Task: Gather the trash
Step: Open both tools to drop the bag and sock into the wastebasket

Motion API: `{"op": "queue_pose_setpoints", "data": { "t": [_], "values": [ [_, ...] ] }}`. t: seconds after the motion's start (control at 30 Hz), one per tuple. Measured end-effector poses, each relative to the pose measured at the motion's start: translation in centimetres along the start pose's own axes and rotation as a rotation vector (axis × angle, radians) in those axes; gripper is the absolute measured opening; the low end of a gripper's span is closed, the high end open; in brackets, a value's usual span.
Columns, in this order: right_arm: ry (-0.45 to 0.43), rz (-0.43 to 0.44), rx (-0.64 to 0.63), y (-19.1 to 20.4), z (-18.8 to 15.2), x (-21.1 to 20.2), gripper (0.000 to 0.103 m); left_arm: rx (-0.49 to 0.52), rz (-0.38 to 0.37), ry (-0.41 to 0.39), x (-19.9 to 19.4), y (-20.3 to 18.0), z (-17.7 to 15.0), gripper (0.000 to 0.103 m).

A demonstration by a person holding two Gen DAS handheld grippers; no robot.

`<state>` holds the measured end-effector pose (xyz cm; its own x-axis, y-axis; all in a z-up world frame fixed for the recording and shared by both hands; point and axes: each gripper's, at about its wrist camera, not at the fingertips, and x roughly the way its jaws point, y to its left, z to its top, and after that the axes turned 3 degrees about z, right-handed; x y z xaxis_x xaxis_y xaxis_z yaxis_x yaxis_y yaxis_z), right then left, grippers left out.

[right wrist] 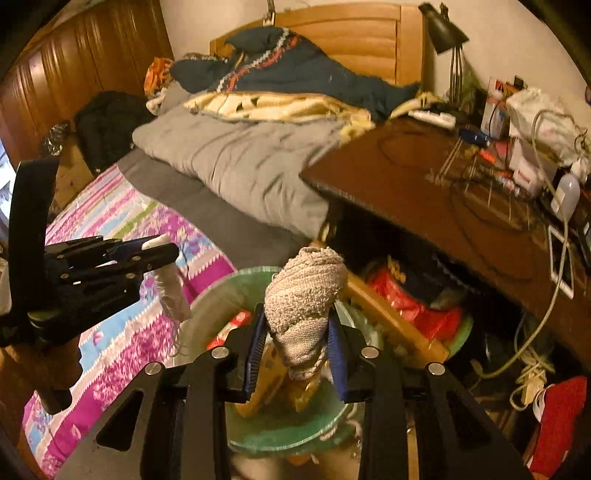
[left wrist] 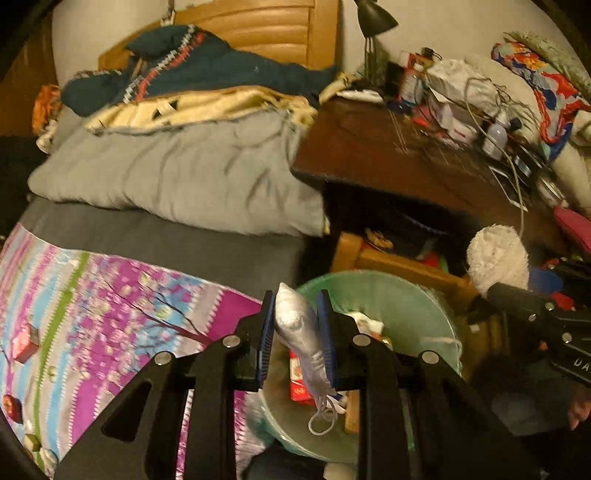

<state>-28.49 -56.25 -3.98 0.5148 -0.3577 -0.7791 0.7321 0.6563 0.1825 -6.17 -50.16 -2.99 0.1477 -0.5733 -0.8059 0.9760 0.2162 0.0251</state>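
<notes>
Trash bin (left wrist: 417,295), partly hidden, sits beneath left hand-held gripper (left wrist: 297,332) pinching mask (left wrist: 299,332); right hand-held gripper (right wrist: 297,332) pinches cloth (right wrist: 306,295).

We were in a home bedroom: bed (right wrist: 207,206) w/ wooden headboard (right wrist: 354,40), grey pillow (left wrist: 177,173), piled blankets (right wrist: 288,81), cluttered desk (right wrist: 424,184) w/ lamp (right wrist: 443,26), wardrobe (right wrist: 74,62) etc.

left tongs (left wrist: 297,325) clamped, tilted down; right tongs (right wrist: 297,332) likewise clamped.
</notes>
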Motion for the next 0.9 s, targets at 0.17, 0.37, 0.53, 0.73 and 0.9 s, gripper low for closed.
{"op": "queue_pose_setpoints", "data": {
  "t": [0.17, 0.37, 0.53, 0.73, 0.9],
  "values": [
    [0.051, 0.029, 0.006, 0.3, -1.6, 1.5, 0.032, -0.007, -0.022, 0.029, 0.8, -0.5, -0.9, 0.022],
    [0.060, 0.046, 0.006, 0.9, -1.7, 1.6, 0.033, 0.013, -0.031, 0.031, 0.8, -1.2, -1.1, 0.022],
    [0.078, 0.051, -0.004, 1.0, -1.8, 1.9, 0.033, 0.011, -0.042, 0.034, 0.9, -1.2, -1.1, 0.022],
    [0.090, 0.063, -0.010, 1.3, -1.8, 2.4, 0.054, 0.014, -0.046, 0.026, 0.9, -1.1, -0.9, 0.037],
    [0.065, 0.048, -0.014, 0.9, -1.6, 2.0, 0.060, -0.037, -0.035, 0.021, 0.7, 0.0, -0.9, 0.052]
  ]
}}
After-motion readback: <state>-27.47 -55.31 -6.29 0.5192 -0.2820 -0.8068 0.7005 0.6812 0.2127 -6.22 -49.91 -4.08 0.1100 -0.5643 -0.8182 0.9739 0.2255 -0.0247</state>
